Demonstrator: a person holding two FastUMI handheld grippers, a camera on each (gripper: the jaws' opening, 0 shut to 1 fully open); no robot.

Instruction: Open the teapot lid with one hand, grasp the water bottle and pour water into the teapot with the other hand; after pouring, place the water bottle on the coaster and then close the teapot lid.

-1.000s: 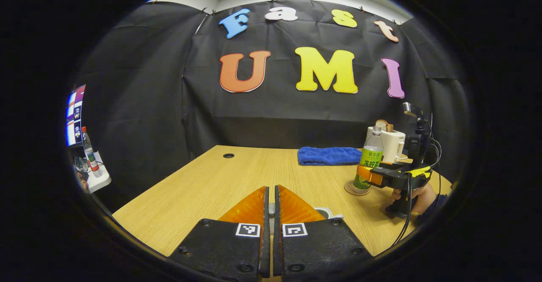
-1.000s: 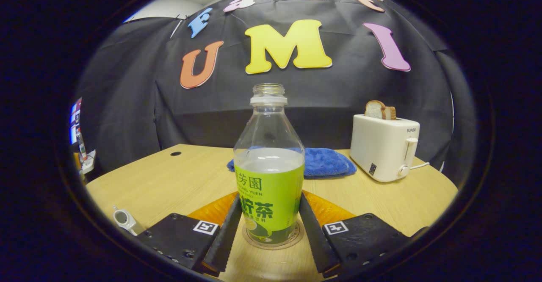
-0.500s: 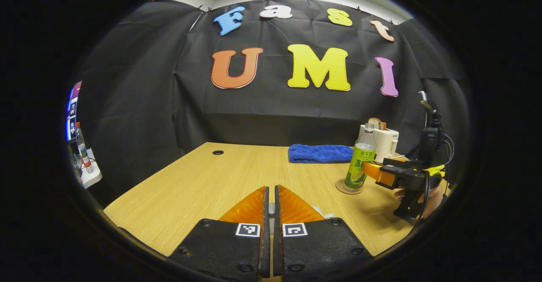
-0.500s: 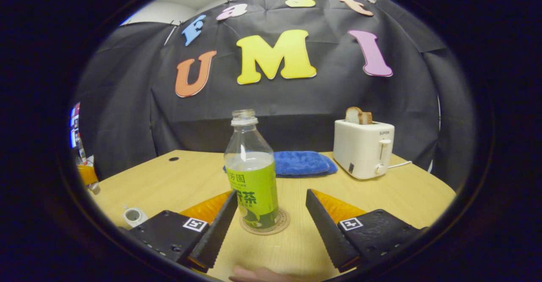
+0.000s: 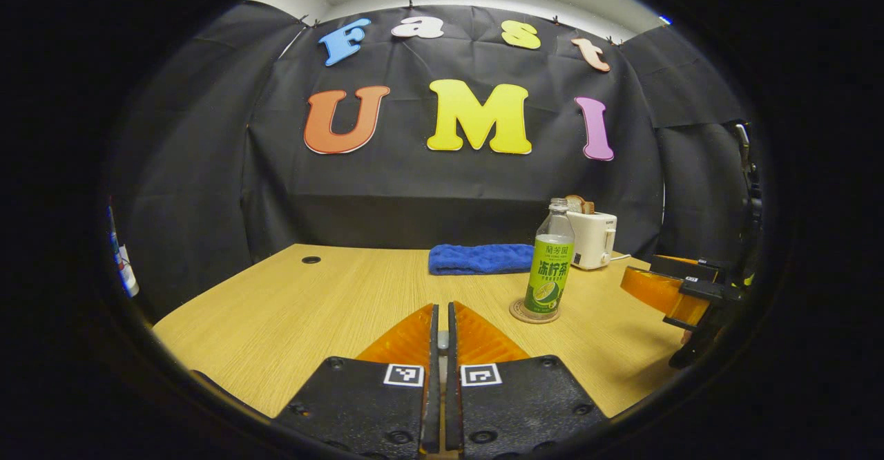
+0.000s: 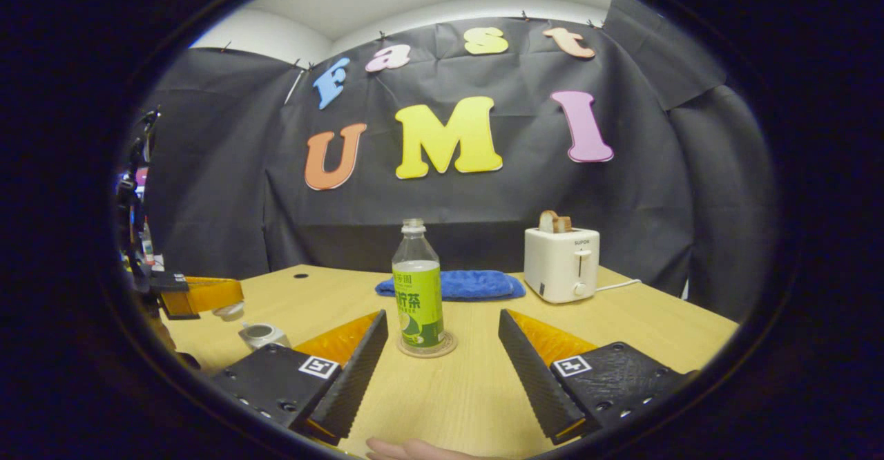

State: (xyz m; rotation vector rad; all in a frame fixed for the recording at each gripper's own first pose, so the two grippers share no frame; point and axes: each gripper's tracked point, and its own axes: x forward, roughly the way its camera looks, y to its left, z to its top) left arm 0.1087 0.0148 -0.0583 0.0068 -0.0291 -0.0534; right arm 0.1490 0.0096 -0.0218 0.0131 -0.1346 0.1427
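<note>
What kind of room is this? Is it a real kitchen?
Probably not a kitchen: it looks like a test booth. Black cloth hangs as walls around one wooden table holding a toaster, a blue towel and a bottle.

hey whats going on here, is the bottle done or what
A person works two handheld grippers at a wooden table. The water bottle stands upright on the coaster, uncapped and partly full, and the right gripper is open, clear of it. The left gripper is shut, seemingly on a small pale piece that may be the lid. The open teapot sits at the left, not yet closed.
</note>
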